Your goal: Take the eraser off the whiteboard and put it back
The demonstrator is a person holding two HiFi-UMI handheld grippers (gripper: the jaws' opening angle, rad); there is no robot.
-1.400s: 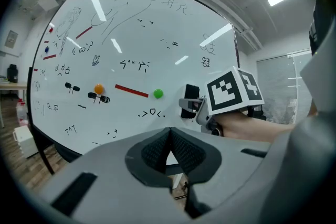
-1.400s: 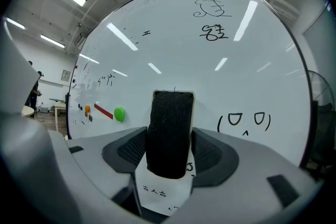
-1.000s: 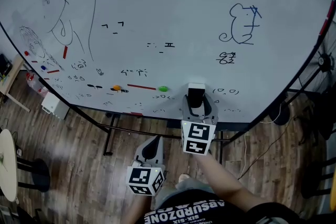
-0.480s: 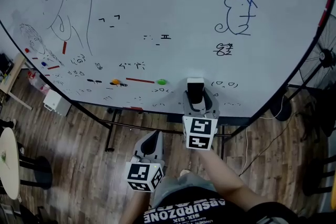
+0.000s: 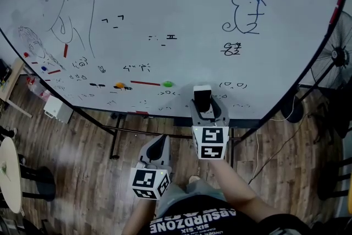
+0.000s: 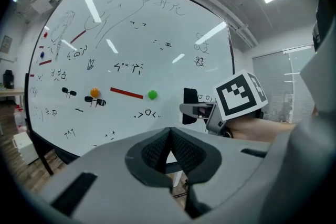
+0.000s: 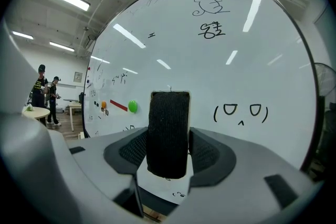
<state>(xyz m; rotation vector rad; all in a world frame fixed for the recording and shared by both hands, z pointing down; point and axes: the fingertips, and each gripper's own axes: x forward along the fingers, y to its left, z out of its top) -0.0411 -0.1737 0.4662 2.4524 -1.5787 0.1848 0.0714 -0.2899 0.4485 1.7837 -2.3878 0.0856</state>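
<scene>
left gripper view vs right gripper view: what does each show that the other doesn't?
Left only: the left gripper, shut and empty, and the right gripper from the side with its marker cube. Right only: two people standing far left, and the felt face of the eraser clamped in that gripper. Both: the whiteboard, green magnet, red bar and the eraser.

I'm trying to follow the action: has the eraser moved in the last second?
Yes, but only slightly. In the head view the eraser, held in the right tongs, sits a little lower against the green magnet than before.
</scene>
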